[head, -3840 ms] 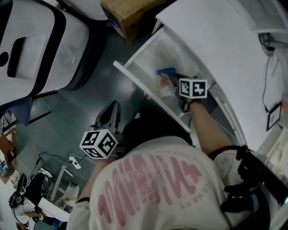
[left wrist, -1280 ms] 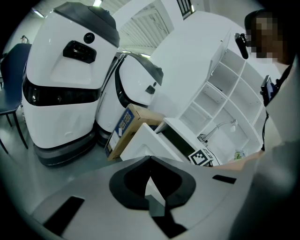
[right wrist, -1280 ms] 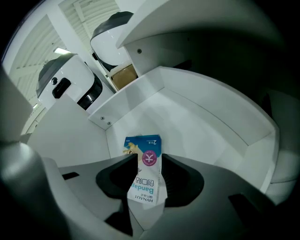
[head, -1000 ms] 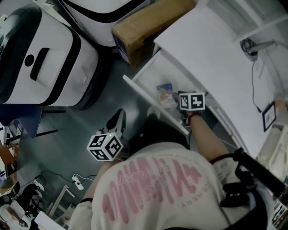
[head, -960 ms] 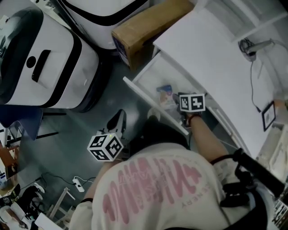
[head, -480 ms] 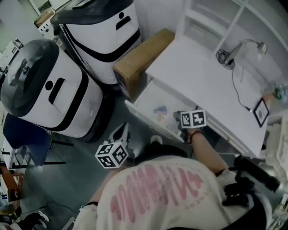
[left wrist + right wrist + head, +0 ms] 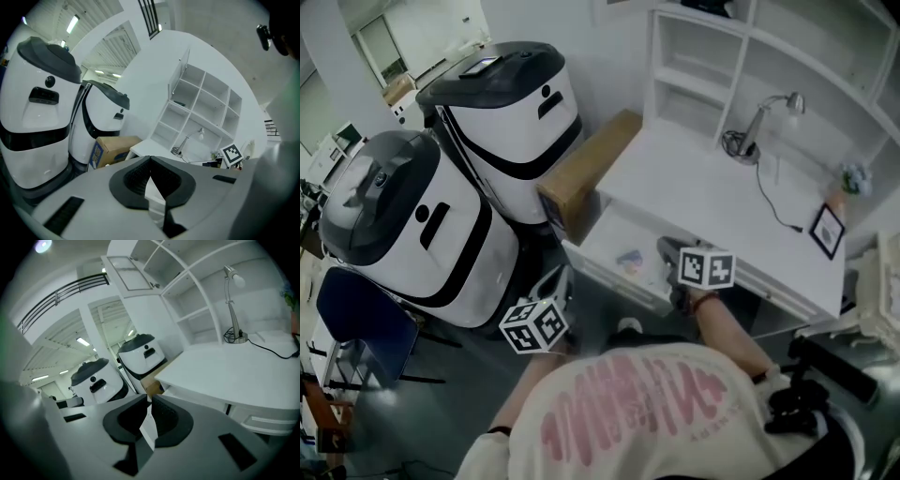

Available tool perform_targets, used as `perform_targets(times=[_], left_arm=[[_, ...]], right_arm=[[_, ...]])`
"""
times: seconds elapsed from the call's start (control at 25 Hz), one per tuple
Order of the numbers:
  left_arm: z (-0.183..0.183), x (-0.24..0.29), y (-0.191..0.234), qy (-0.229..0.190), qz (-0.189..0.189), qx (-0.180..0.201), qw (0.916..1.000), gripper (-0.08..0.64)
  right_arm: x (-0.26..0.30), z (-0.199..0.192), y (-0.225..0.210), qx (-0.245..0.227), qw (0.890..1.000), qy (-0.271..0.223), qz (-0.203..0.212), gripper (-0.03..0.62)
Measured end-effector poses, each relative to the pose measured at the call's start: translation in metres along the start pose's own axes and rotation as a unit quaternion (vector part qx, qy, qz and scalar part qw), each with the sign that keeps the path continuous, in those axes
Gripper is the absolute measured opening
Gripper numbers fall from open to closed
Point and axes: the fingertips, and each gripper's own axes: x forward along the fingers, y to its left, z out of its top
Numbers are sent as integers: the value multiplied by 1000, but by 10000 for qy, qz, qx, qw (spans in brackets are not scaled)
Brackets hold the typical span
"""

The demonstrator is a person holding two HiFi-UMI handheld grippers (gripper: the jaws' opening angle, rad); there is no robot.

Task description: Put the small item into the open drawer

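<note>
Small item [image 7: 629,258]: count one, blue and pale, lying inside the open drawer [image 7: 596,242] near its middle; any print on it is too small to read. Drawer: one, white, pulled out from under the white desk [image 7: 712,202]. Right gripper [image 7: 148,401]: just above the drawer's right end in the head view; jaws closing, tips almost together, nothing between them. Left gripper [image 7: 150,158]: held low, well apart from the drawer on its left; jaw tips together, nothing held. Marker cubes: two, one per gripper [image 7: 706,268] [image 7: 532,325], each face bearing a black-and-white square marker. On the desk: one desk lamp [image 7: 761,120] with its cable and one small picture frame [image 7: 827,230] near the right edge. Behind the desk, one white shelf unit [image 7: 741,56]. Cardboard box [image 7: 586,173]: one, lying against the desk's left end; blue label on its near end, not legible. White machines with black bands: two [image 7: 511,122] [image 7: 403,234], side by side left of the box, each with a black dot-and-bar mark. Person's shirt [image 7: 647,412]: pink lettering on the back, not readable from this angle.
</note>
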Motion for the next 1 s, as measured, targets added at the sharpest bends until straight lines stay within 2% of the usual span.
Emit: perform_targets(times=[0.12, 0.2, 0.44, 1.0], left_arm=[[19, -7, -10, -236, -104, 191, 9995, 29], [27, -15, -17, -389, -150, 245, 9988, 29], [35, -29, -38, -612, -249, 377, 9971, 29], [18, -49, -75, -627, -425, 491, 9959, 29]], right_arm=[[-20, 27, 17, 82, 9980, -573, 261, 43], [-33, 34, 26, -34, 9968, -739, 303, 43], [-70, 45, 39, -502, 9935, -1018, -6, 38], [-106, 14, 35, -438, 9946, -943, -63, 34]])
